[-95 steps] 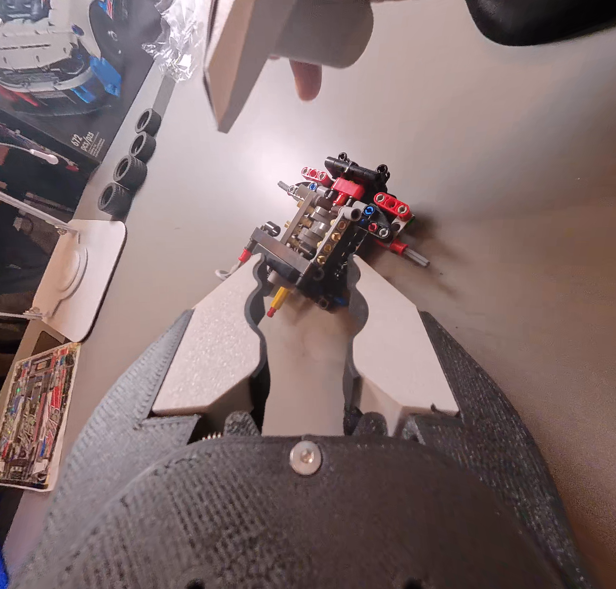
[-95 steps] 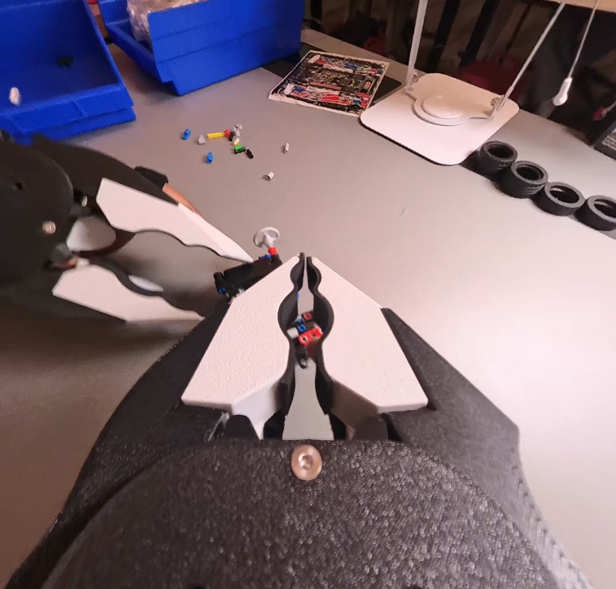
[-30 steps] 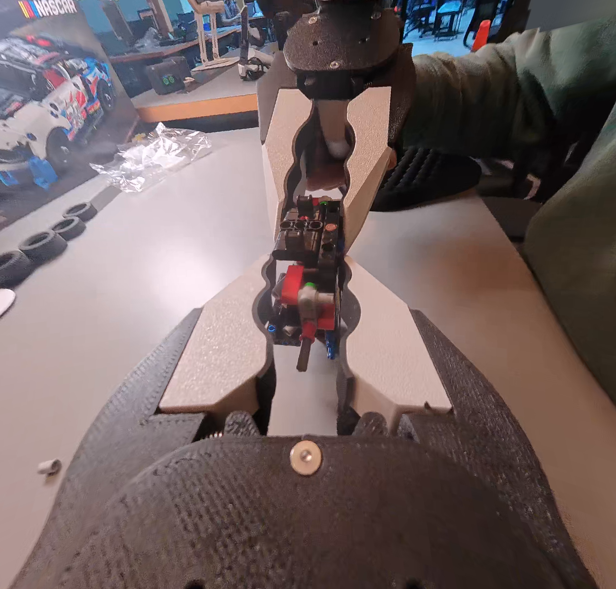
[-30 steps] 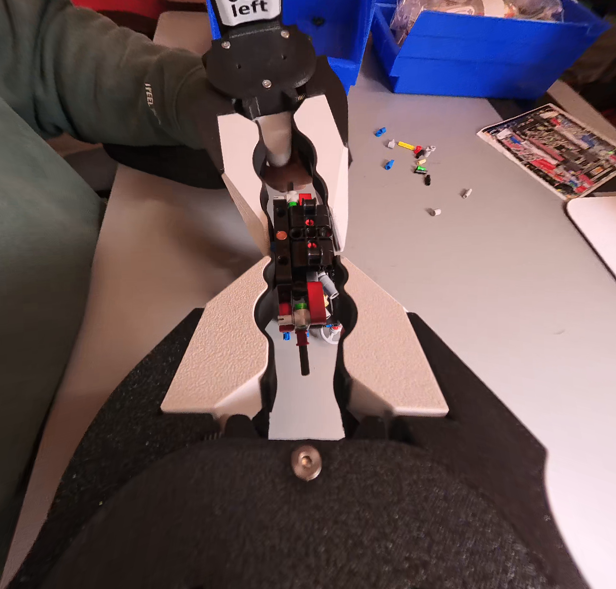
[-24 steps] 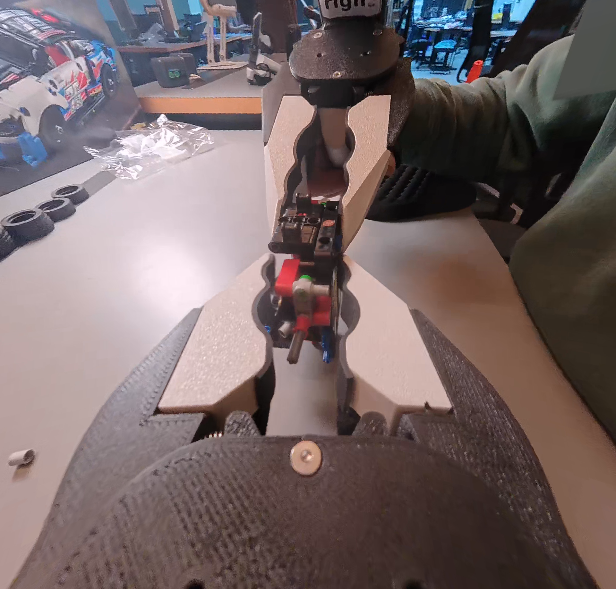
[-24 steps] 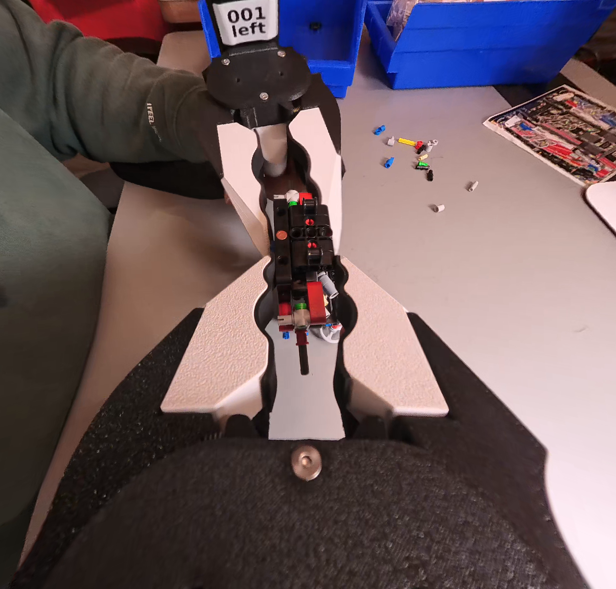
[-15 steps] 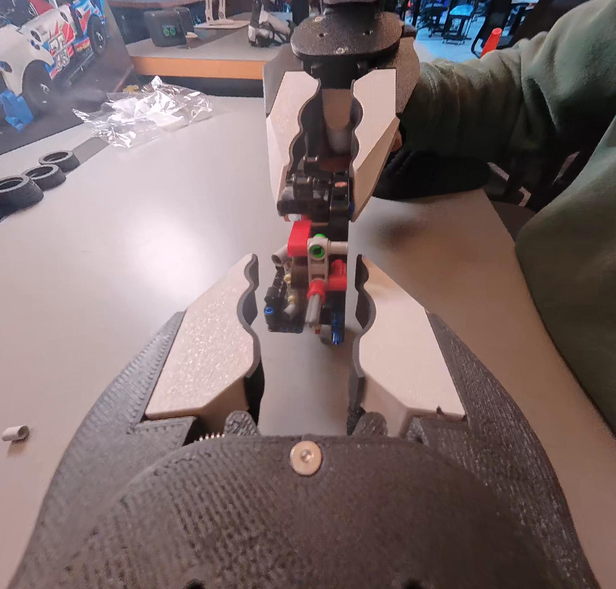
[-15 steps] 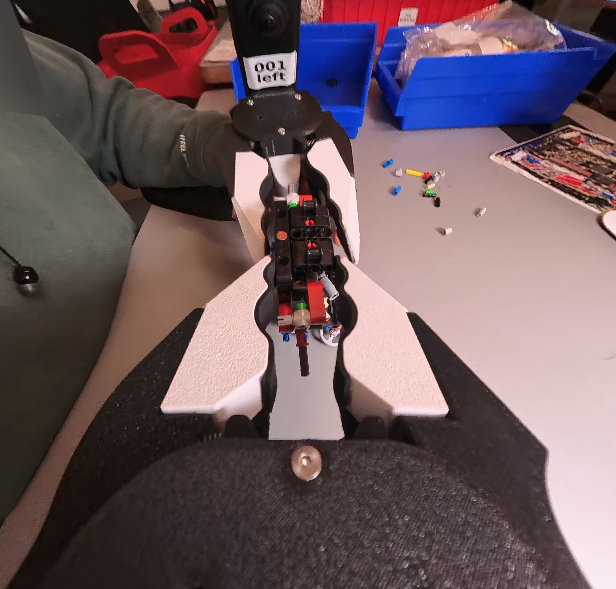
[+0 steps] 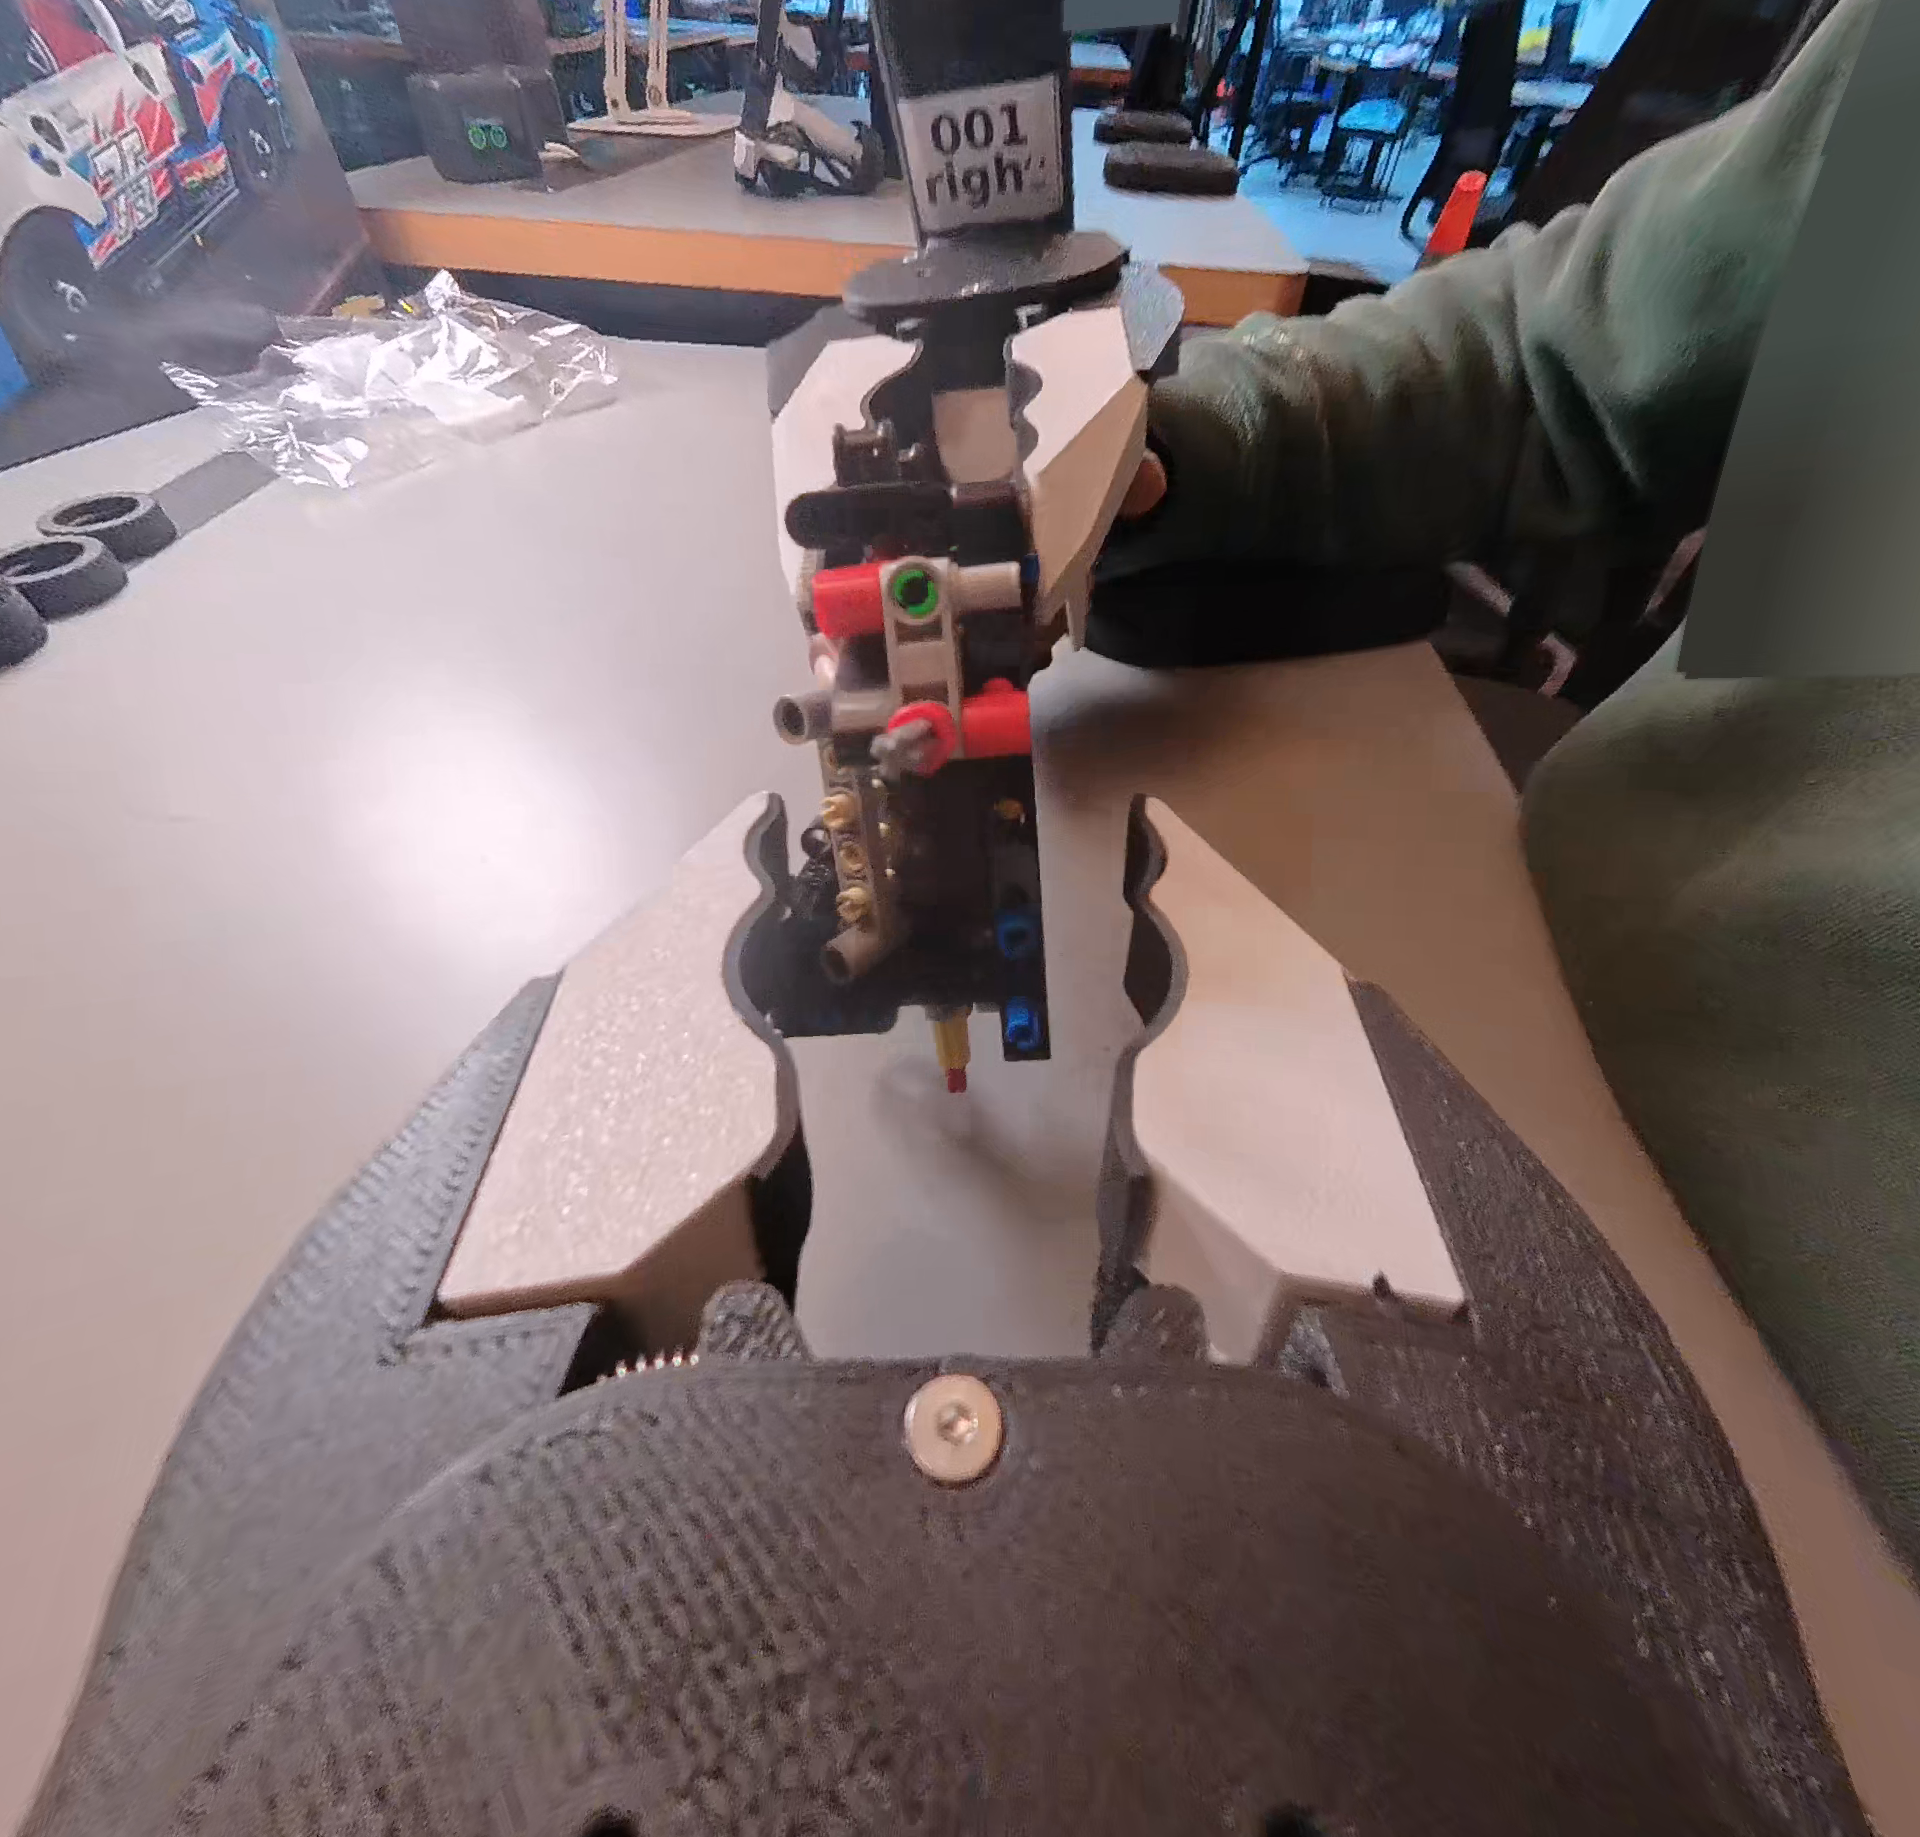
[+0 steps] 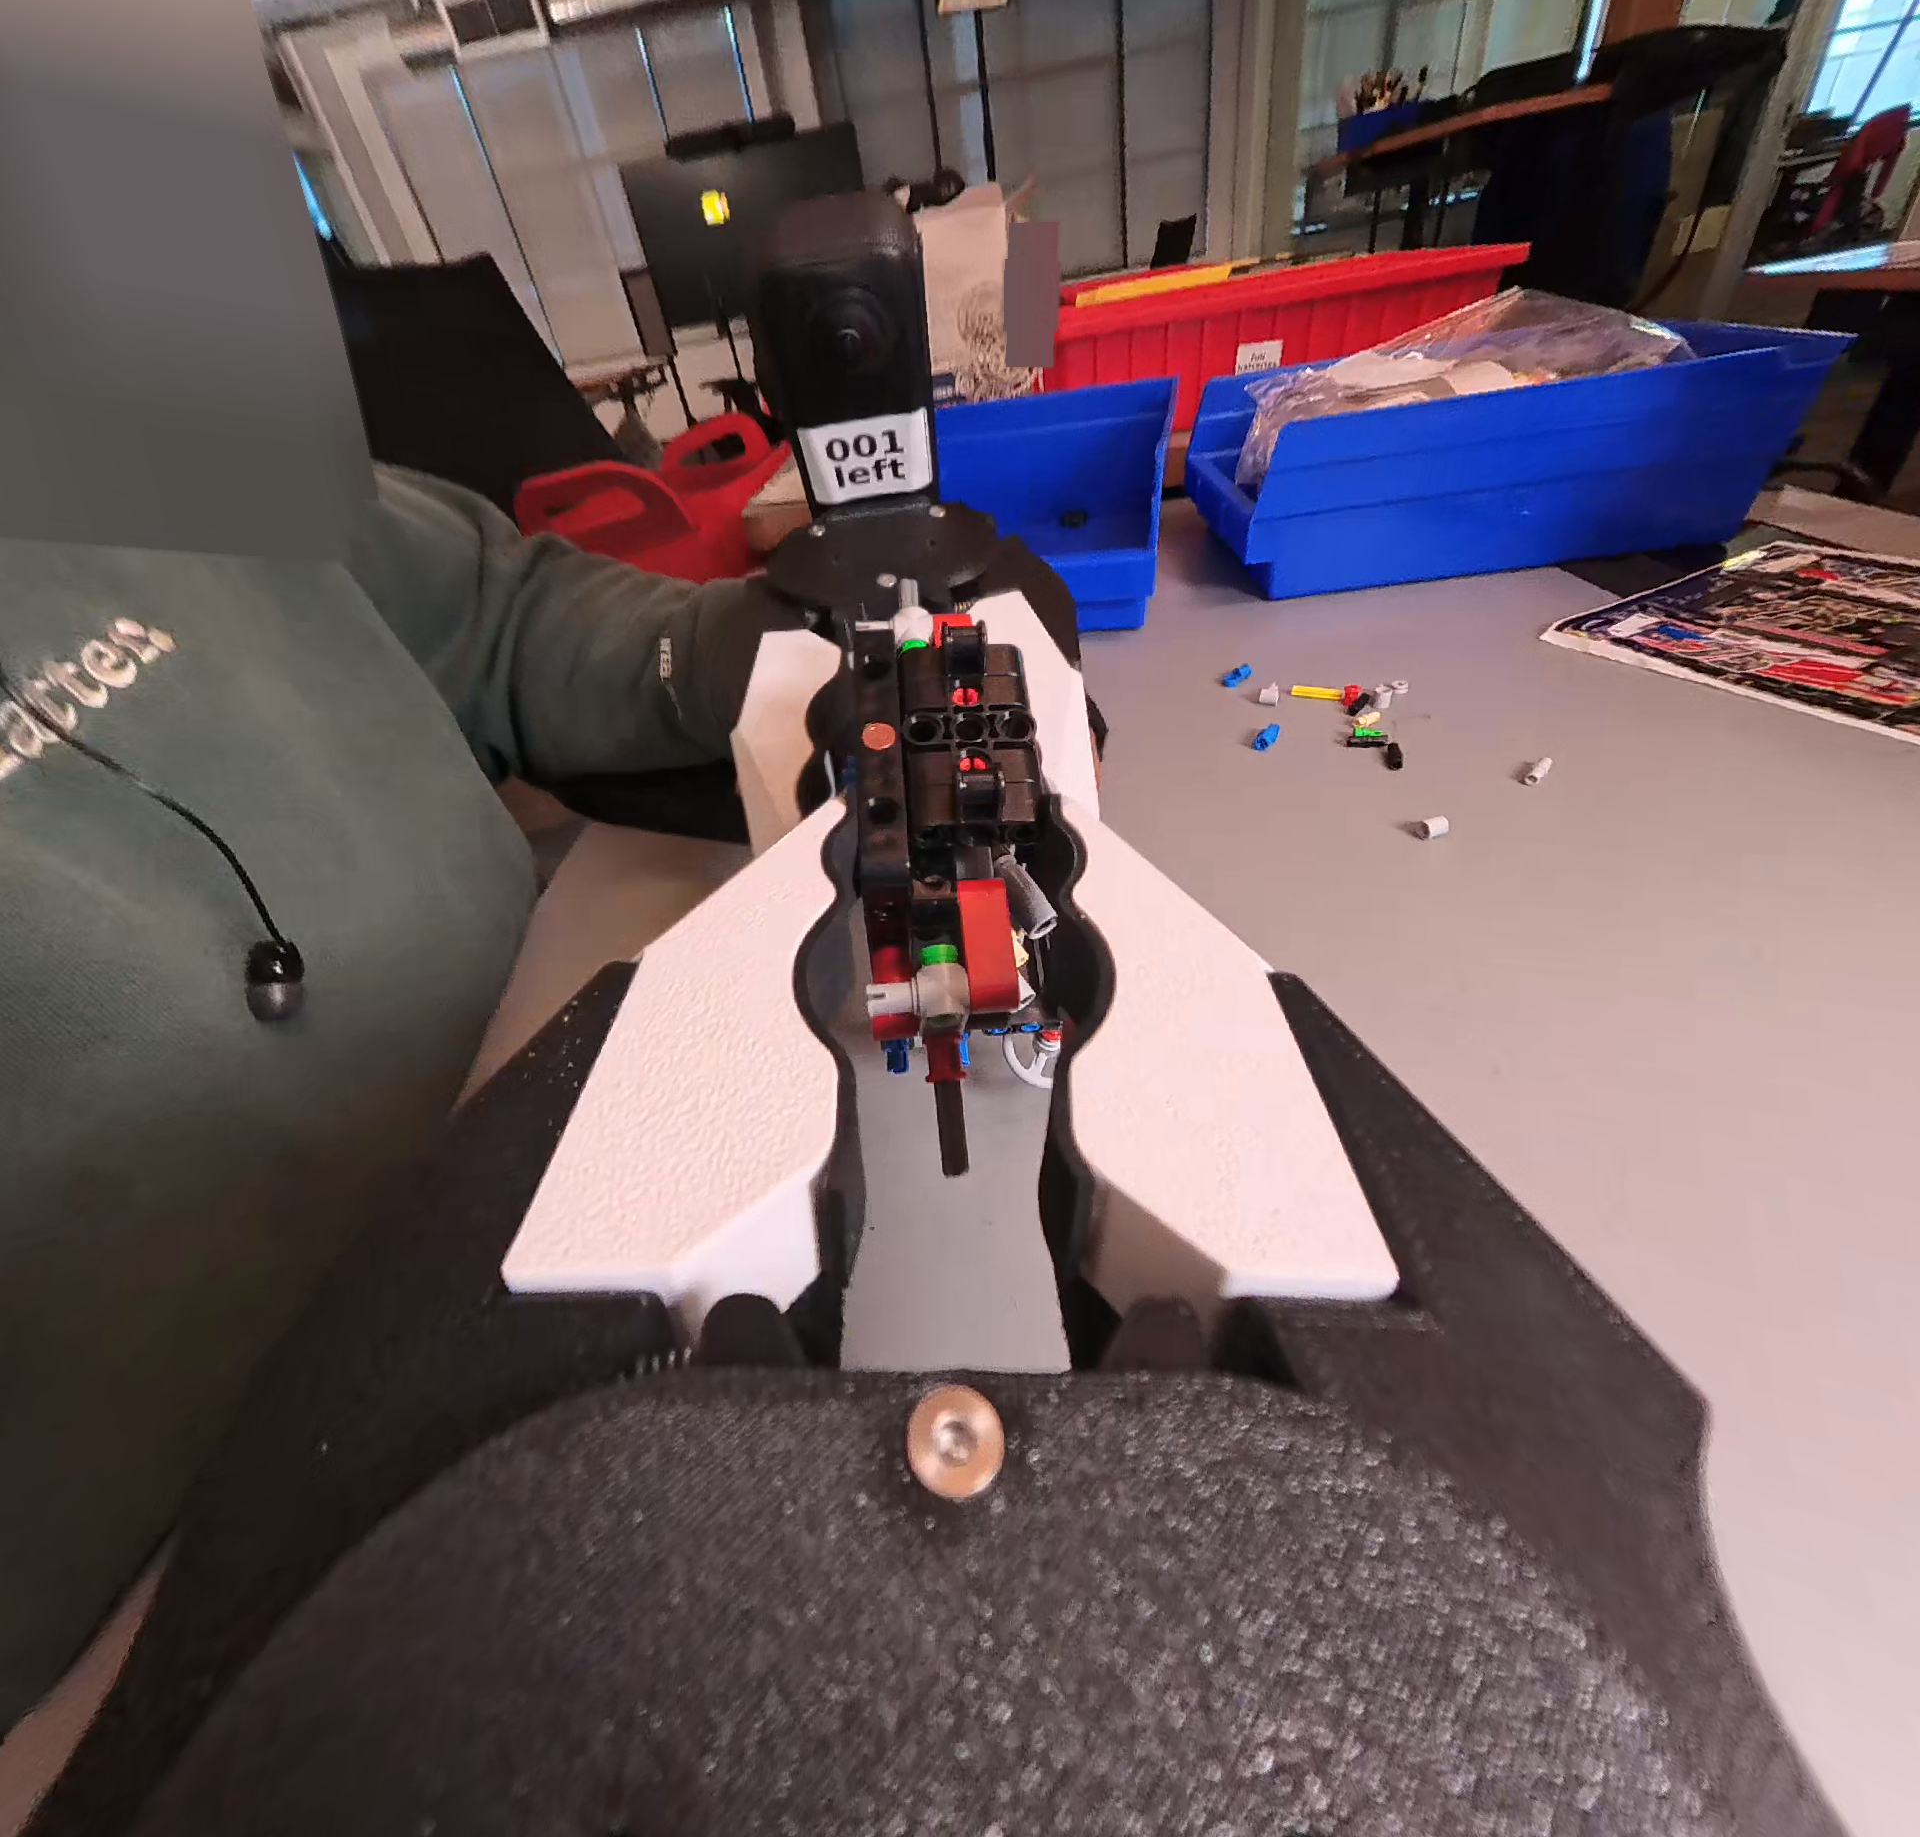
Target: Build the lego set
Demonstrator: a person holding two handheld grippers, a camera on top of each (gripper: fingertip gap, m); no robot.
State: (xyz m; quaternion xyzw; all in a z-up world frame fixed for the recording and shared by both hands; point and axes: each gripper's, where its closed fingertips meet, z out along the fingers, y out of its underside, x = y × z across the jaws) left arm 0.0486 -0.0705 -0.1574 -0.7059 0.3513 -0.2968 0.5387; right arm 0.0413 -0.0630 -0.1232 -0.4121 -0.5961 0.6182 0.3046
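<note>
Spanning the gap between the two grippers, the partly built black, red and grey lego assembly (image 9: 920, 748) hangs above the grey worktop (image 9: 343, 748), its long axis running straight from one gripper toward the other. In the left wrist view, the left gripper (image 9: 951, 914) has its white fingers (image 9: 644, 1060) spread apart, the assembly's near end sitting between them; whether the left-hand finger touches it I cannot tell. A yellow pin with a red tip pokes out of that end toward the camera. The right gripper (image 9: 925, 499) faces it from the far side, clamped on the assembly's other end, with a green sleeve (image 9: 1455, 416) behind it.

Along the worktop's left edge lie three black rubber tyres (image 9: 73, 572) in view, and a crumpled clear plastic bag (image 9: 395, 374) rests toward the far left corner.

In the right wrist view, a black axle sticks out of the assembly toward the camera. Two blue plastic bins (image 10: 1507, 468) stand at the far edge with a red bin (image 10: 1278, 317) behind, about a dozen small loose lego pieces (image 10: 1351, 717) are scattered before them, and a printed sheet (image 10: 1766, 634) lies at the right edge.
</note>
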